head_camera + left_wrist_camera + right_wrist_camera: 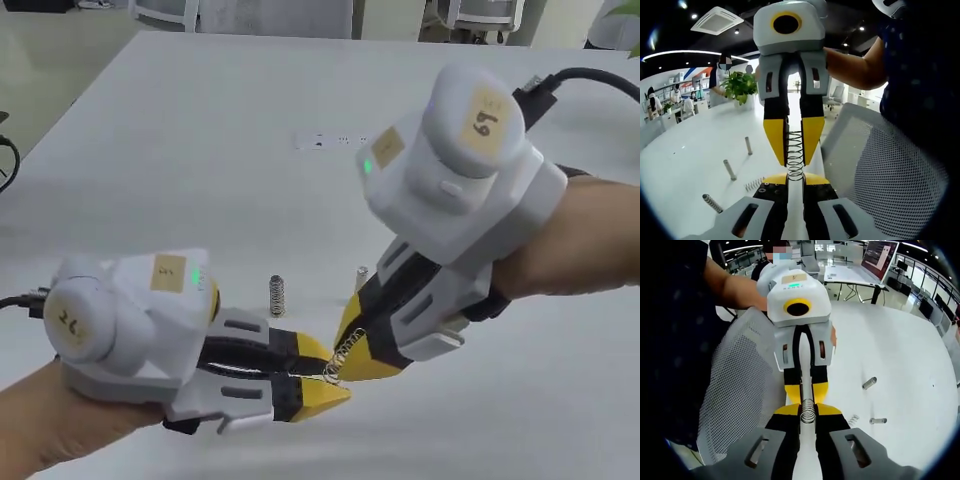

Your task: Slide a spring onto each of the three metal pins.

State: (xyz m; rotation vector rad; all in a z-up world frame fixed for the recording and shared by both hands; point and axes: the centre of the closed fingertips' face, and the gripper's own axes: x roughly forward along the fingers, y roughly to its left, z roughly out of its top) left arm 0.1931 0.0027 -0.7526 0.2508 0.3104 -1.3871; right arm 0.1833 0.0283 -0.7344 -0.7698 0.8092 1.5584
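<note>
Spring held: silver wire coil spring (795,150), lifted off the table, spanning both grippers' yellow tips.
Right gripper (808,415): clenched on one end of it.
Left gripper (795,182): pinched on the other end.
Loose spring (754,184): lying on the white tabletop (200,150).
Short grey metal pins: two bare (748,145) (729,170), and a sleeved pin (712,203) already wearing a coil.
</note>
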